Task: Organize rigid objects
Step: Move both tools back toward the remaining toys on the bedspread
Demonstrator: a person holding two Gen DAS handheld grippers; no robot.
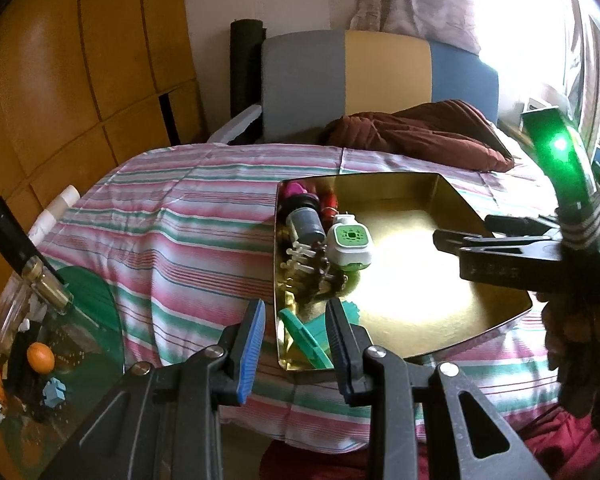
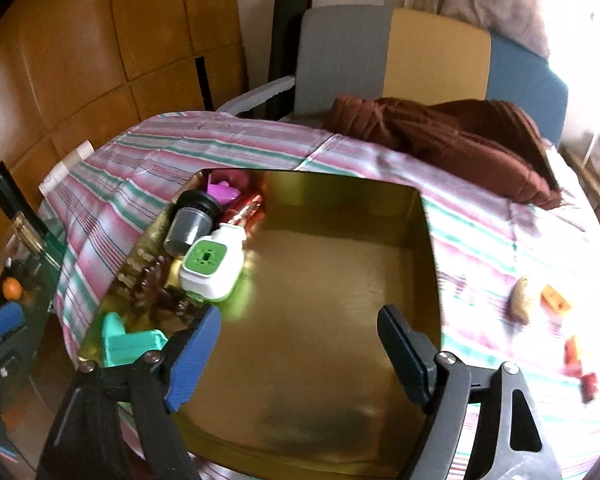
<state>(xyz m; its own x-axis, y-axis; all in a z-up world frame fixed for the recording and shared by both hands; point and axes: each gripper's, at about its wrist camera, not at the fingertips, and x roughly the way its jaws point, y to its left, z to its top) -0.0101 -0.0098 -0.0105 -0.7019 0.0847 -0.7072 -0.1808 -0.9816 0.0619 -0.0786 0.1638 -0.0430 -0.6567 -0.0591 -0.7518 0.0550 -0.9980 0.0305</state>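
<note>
A gold tray (image 1: 440, 280) (image 2: 332, 320) lies on a striped cloth. Along its left side lie a white-and-green plug-in device (image 1: 350, 246) (image 2: 214, 266), a grey cap (image 1: 306, 226) (image 2: 190, 226), a pink piece (image 2: 222, 190), a red shiny item (image 2: 244, 208), a brown comb-like item (image 1: 312, 268) and a teal plastic piece (image 1: 304, 336) (image 2: 128, 342). My left gripper (image 1: 296, 344) is open and empty at the tray's near left corner. My right gripper (image 2: 300, 356) (image 1: 460, 240) is open and empty, held over the tray's floor.
Small loose items lie on the cloth right of the tray: a tan object (image 2: 522, 298), an orange block (image 2: 556, 298) and red pieces (image 2: 576, 354). A brown cushion (image 1: 420, 132) and a chair (image 1: 380, 80) stand behind. A cluttered side table (image 1: 40, 360) is at the left.
</note>
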